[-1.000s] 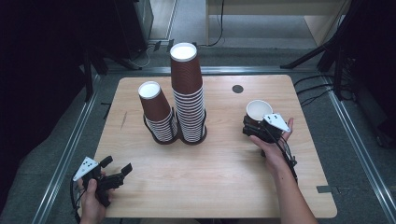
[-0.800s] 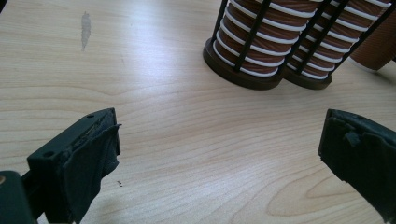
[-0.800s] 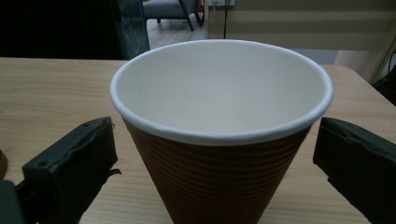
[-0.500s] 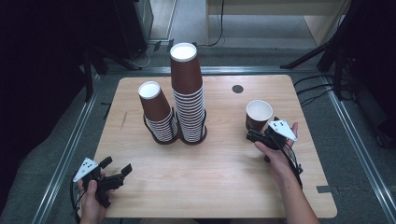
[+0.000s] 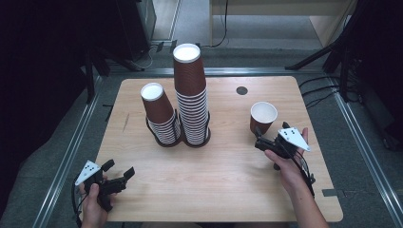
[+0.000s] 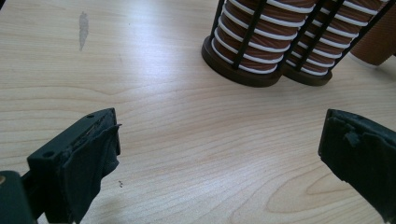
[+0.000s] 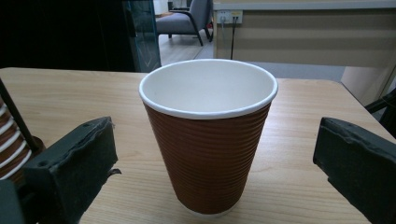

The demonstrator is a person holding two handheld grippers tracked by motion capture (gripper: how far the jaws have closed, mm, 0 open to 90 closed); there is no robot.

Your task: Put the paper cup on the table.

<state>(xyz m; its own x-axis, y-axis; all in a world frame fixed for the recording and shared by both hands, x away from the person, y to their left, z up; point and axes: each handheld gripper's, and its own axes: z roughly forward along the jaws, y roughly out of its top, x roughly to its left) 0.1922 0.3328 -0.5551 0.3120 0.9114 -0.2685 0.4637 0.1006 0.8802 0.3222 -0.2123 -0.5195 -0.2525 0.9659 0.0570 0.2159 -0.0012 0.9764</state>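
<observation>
A single brown ribbed paper cup [image 5: 263, 115] with a white inside stands upright on the wooden table [image 5: 228, 180], right of centre. My right gripper [image 5: 260, 138] sits just in front of it, open, with its jaws apart from the cup. In the right gripper view the cup [image 7: 208, 140] stands between and beyond the two spread jaws of the right gripper [image 7: 212, 156]. My left gripper [image 5: 119, 169] rests open near the table's front left corner with nothing in it. The left gripper [image 6: 219, 158] hangs over bare wood there.
Two stacks of upside-down brown cups stand in black wire holders mid-table, the tall stack [image 5: 191, 97] on the right and the short stack [image 5: 159, 116] on the left. Their bases [image 6: 261, 51] lie ahead of the left gripper. A dark round hole [image 5: 242, 90] marks the far side.
My right gripper has drawn back from the single cup toward the near edge. The cup stays upright in place. The left gripper has barely moved.
</observation>
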